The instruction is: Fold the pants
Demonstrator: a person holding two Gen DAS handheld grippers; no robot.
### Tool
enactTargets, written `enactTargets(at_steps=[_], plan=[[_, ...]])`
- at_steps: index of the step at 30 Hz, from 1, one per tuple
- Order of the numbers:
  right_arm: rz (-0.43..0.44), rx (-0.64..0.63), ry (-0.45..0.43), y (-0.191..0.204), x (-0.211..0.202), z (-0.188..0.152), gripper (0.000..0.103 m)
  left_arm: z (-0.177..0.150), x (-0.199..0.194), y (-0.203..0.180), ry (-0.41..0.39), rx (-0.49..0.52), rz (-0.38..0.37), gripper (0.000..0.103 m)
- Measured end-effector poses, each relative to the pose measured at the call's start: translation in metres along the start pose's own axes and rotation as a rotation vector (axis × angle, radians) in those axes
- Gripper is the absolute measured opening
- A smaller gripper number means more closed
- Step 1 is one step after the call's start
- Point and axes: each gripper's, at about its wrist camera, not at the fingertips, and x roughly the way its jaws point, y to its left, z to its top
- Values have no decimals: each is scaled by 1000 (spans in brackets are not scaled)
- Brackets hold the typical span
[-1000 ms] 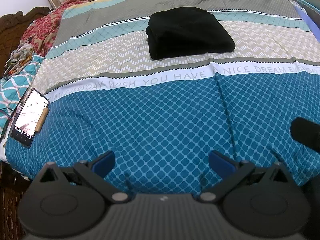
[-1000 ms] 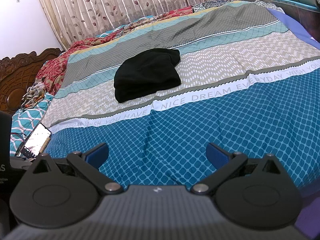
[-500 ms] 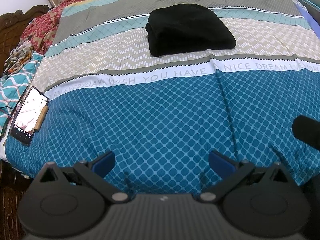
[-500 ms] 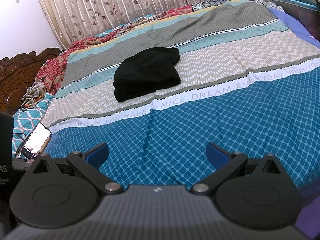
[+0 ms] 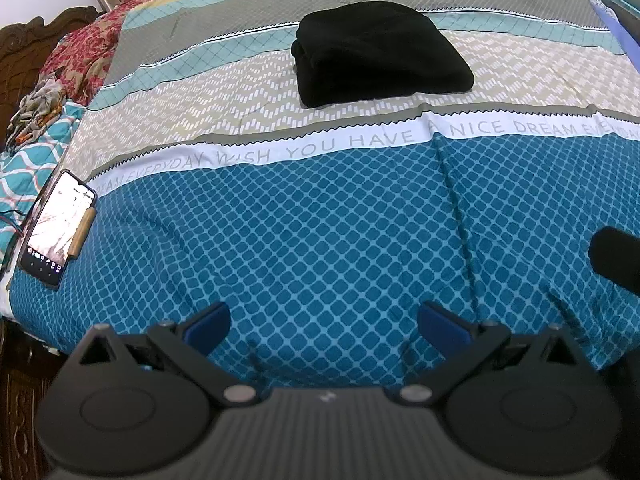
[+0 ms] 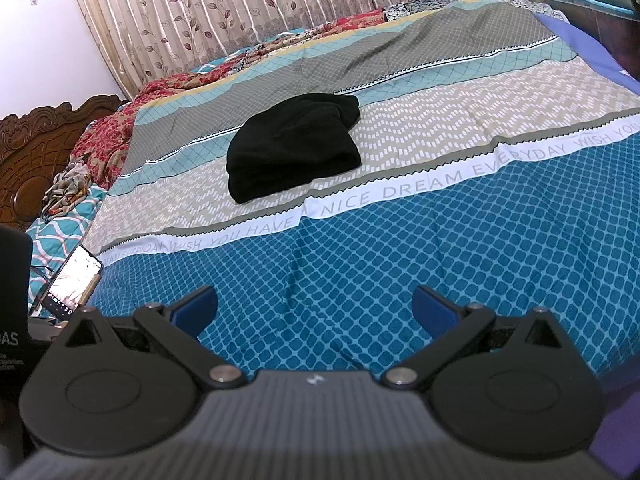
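The black pants [image 5: 380,54] lie folded into a compact bundle on the beige and grey stripes of the bedspread, far ahead in both views [image 6: 294,152]. My left gripper [image 5: 325,326] hovers open over the blue diamond-patterned part of the bed, well short of the pants, with nothing between its blue pads. My right gripper [image 6: 316,312] is also open and holds nothing, over the same blue area near the bed's front edge. The pants touch neither gripper.
A lit phone [image 5: 56,228] lies at the bed's left edge, also in the right wrist view [image 6: 74,282]. Crumpled red and patterned cloths [image 5: 76,60] pile by the carved wooden headboard [image 6: 36,148]. Curtains [image 6: 260,8] hang behind the bed. The other gripper's dark body [image 5: 618,260] shows at the right.
Both grippers stay open and almost still. The left wrist view has shifted very slightly, so the pants sit a little higher in the frame than a second ago.
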Motion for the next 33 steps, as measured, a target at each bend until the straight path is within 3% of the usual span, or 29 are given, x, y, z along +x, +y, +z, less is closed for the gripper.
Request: enactTargets(at_steps=[19, 33], plan=[[4, 4, 13, -6, 1, -2, 103, 0, 4, -1, 7, 0, 7, 103], [-5, -32, -16, -9, 6, 15, 103, 26, 7, 4, -22, -21, -20, 103]])
